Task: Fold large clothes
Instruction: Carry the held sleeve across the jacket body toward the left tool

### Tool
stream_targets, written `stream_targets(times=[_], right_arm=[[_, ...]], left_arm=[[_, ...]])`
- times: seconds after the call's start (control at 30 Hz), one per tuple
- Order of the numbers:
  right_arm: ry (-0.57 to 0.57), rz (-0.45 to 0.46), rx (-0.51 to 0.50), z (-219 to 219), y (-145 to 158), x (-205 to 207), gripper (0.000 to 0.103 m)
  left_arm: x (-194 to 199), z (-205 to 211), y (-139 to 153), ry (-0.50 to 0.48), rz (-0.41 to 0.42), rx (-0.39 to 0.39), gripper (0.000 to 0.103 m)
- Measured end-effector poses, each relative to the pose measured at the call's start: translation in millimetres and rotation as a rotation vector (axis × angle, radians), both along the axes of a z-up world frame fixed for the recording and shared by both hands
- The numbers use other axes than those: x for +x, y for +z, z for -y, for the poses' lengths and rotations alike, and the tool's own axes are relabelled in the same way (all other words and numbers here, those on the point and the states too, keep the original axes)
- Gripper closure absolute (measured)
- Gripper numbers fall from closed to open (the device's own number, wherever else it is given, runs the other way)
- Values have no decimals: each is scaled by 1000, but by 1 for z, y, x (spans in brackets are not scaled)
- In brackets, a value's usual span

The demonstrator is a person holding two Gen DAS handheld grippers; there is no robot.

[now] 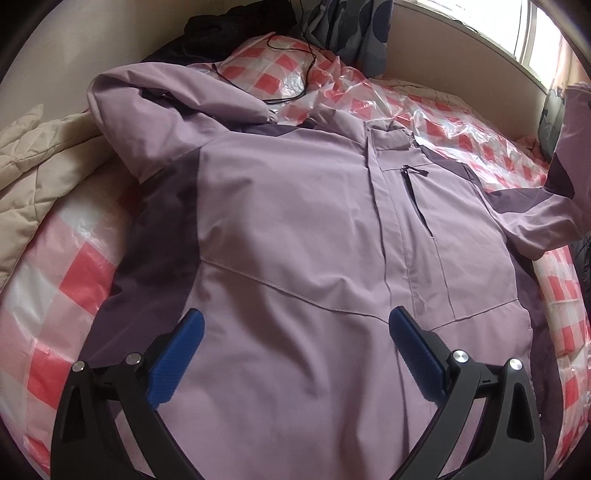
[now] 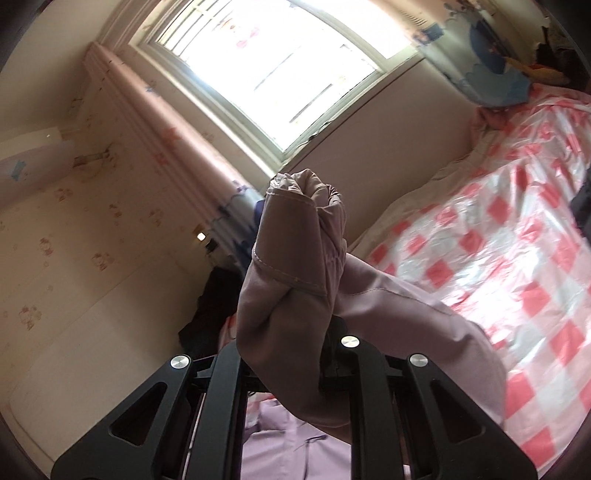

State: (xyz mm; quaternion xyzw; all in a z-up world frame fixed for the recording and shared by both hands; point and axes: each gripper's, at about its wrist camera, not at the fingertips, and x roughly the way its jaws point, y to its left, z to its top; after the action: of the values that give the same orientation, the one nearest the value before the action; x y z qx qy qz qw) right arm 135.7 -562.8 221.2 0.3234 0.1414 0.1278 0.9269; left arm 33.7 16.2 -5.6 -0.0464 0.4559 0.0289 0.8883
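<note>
A lilac jacket [image 1: 295,206] with dark purple side panels lies front up on the bed, hood at the far left, chest zip pocket [image 1: 415,192] right of the front placket. My left gripper [image 1: 295,328] is open and empty, hovering over the jacket's lower front, blue pads [image 1: 177,358] wide apart. My right gripper [image 2: 295,332] is shut on the jacket's sleeve cuff [image 2: 299,251], lifted above the bed; its fingertips are hidden by the cloth. The raised sleeve shows at the right edge of the left wrist view [image 1: 554,184].
The bed is covered by a pink-and-white checked plastic sheet [image 1: 66,280]. A beige quilt [image 1: 40,155] lies at the left, dark clothes [image 1: 229,26] and a black cable [image 1: 295,70] at the far end. A window [image 2: 280,62] and wall border the bed.
</note>
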Motion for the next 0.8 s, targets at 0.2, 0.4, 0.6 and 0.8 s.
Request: stream_targets(times=[0.2,0.4,0.6,0.8], right_arm=[[115,19,2,-76,3,31,91],[223,28,3,-155,-1,47,91],[334,4,-4,-241,-23,56,91],[413,-82,0,-320,-79,62,91]], left_arm=[[-6,-21,3,29,-1,-1,7],[-12,-42,9,57,10,-24,7],[-17,-65,13,89,10,-55,7],[-19,-86,16,131,9,-113,7]])
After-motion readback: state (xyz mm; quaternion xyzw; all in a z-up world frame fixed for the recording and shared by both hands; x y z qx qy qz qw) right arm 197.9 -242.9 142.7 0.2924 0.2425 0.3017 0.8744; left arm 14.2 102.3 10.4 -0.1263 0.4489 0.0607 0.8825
